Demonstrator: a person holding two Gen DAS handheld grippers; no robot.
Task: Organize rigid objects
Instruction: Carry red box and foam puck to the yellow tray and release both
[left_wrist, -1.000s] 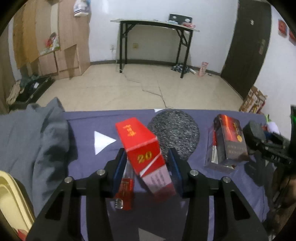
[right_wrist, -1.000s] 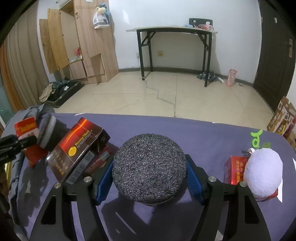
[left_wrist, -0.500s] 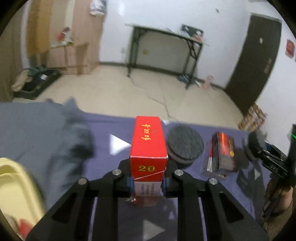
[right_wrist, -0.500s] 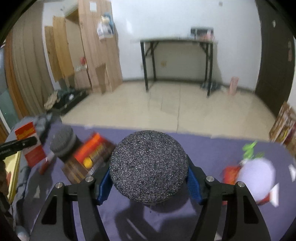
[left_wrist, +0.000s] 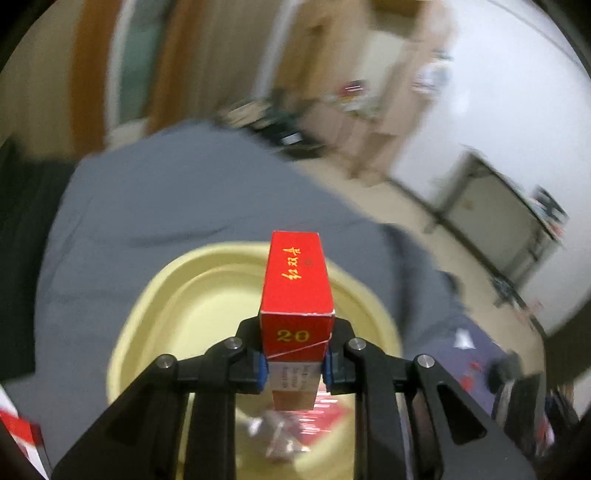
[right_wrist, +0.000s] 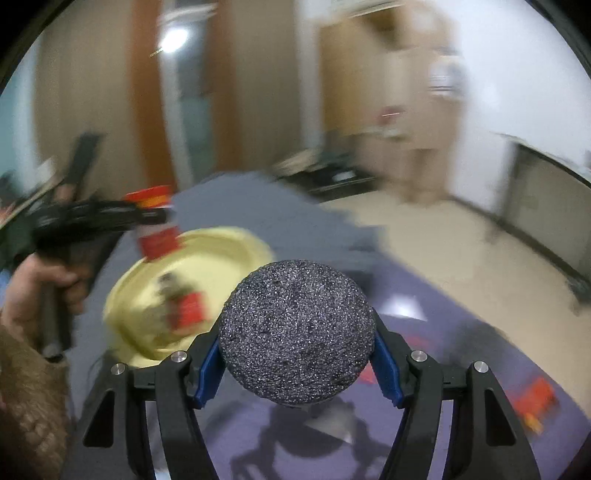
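Over the yellow basin (left_wrist: 155, 314) hangs the left gripper (left_wrist: 297, 363), jaws clamped tight on the lower part of a red box (left_wrist: 297, 288) marked 20; the box stands up between the pads, its top pointing away from the camera. Step in hand, as I judge it: carry-to-bin, box nearly at drop point. Next move calls for lowering toward the basin floor and letting the jaws part, clear of the red packet (left_wrist: 314, 424) already lying at the basin's near side. Just right of the basin, above the purple cloth (right_wrist: 461, 332), the right gripper (right_wrist: 297, 363) holds a dark grey foam disc (right_wrist: 297, 328), blue pads pressing its two sides, disc face toward the camera. It looks next in line for the basin. Left of the basin, a hand (right_wrist: 40, 288) grips the left tool's handle. Background heavily blurred; small red items on the cloth unreadable.
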